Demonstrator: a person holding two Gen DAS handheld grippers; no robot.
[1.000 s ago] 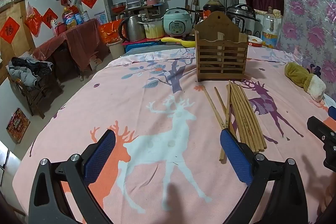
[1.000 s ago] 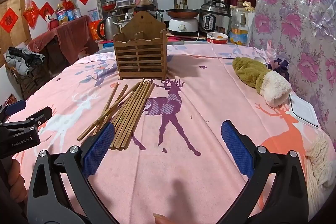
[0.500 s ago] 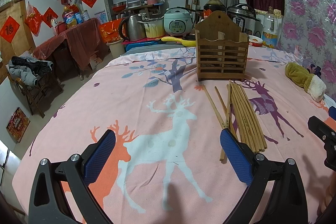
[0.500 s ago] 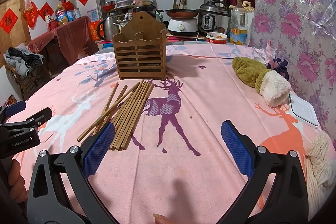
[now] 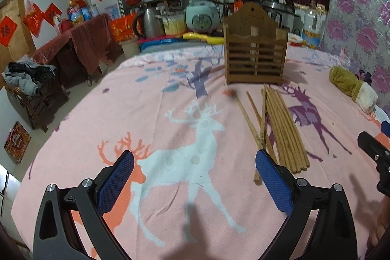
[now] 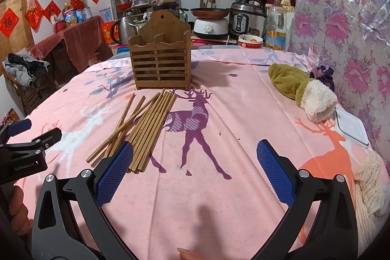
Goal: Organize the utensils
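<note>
Almost nothing is shifting since a second ago: both grippers are holding nearly the same pose above the pink deer-print tablecloth [image 6: 195,199], with only a slight drift in framing.

Nearest to me, I am keeping my right gripper [image 6: 192,172] spread wide and empty, its left blue pad [image 6: 114,172] hanging just over the near ends of the chopsticks [image 6: 146,128]. I am holding my left gripper [image 5: 192,179] spread and empty too, with its right pad [image 5: 273,179] sitting just beside the same bundle [image 5: 280,128].

Further out, the chopsticks are lying flat on the cloth, most in a tight parallel bundle, a few crossing loosely on its left side. Beyond their far tips, the slatted wooden holder [image 6: 160,60] is standing upright, apparently empty, close to the sticks.

To do this well, I judge I should be dropping one gripper squarely across a few sticks near their ends, closing gently so they are not rolling apart, then tipping them upright over a holder compartment. The stray crossed sticks are likely needing a separate pick.
</note>
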